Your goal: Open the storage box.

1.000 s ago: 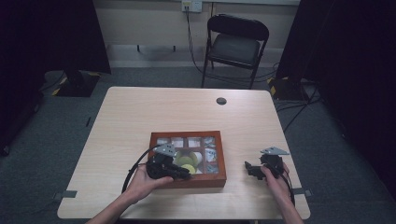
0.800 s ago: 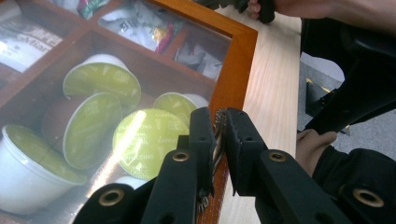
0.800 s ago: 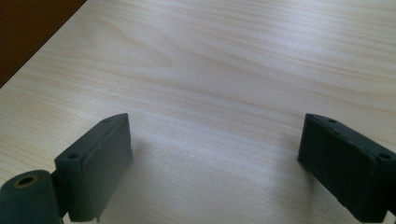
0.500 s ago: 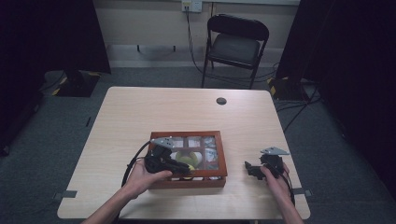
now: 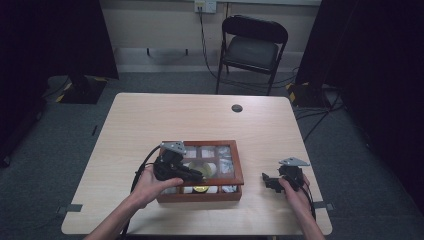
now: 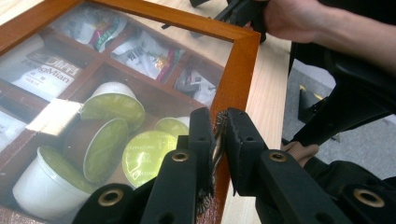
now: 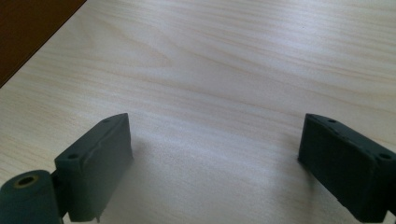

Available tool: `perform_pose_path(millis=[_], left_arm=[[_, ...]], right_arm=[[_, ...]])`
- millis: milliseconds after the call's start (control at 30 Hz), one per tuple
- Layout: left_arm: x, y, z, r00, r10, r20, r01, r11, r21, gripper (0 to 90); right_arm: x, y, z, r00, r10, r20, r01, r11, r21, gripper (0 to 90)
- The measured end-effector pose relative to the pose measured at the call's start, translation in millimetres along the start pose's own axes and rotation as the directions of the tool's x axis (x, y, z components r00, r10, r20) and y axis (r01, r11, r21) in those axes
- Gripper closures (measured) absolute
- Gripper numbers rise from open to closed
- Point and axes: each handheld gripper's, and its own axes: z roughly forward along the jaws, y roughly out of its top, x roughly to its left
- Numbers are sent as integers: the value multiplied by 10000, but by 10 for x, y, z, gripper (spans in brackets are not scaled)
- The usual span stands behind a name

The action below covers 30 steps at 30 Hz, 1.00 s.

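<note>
Wooden box [image 5: 200, 194] with a clear lid has its near edge pinched by the left gripper [image 6: 219, 122], while the right gripper [image 7: 212, 161] rests spread on the table [image 5: 150, 120]

My left gripper [image 6: 218, 135] has its fingers [image 6: 201, 140] pinched on the front frame of a glass-lidded wooden box [image 6: 243, 60] holding green-topped pods [image 6: 144, 156] and tea packets [image 6: 144, 53] on the tabletop [image 6: 268, 93].

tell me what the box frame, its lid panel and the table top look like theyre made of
The box frame looks like reddish-brown wood with a smooth, slightly glossy varnish; faint grain shows. Its lid panel seems clear glass or acrylic: the contents show through under pale reflections, and which one I cannot tell. The table top looks like pale wood or wood-look laminate, matte, with fine straight grain lines.
</note>
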Motion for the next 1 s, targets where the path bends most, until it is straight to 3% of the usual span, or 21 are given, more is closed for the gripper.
perform_pose_path(millis=[300, 467, 800, 867, 1000], left_arm=[[-8, 84, -37, 9996, -269, -33, 269, 9996, -61, 812], [-6, 117, -63, 9997, -213, -73, 213, 9998, 29, 811], [6, 230, -166, 9990, -431, -114, 426, 9983, -406, 809], [-2, 253, -168, 9993, -329, -199, 324, 9992, -227, 809], [18, 276, -187, 9991, -416, -94, 413, 9986, -324, 809]], right_arm=[[1, 0, 0, 10000, 6, 1, -6, 10000, -2, 89], [0, 0, 0, 10000, 5, 0, -5, 10000, 6, 89], [0, 0, 0, 10000, 7, 0, -7, 10000, 5, 89], [0, 0, 0, 10000, 6, 0, -6, 10000, -1, 89], [0, 0, 0, 10000, 3, 3, -3, 10000, -2, 89]])
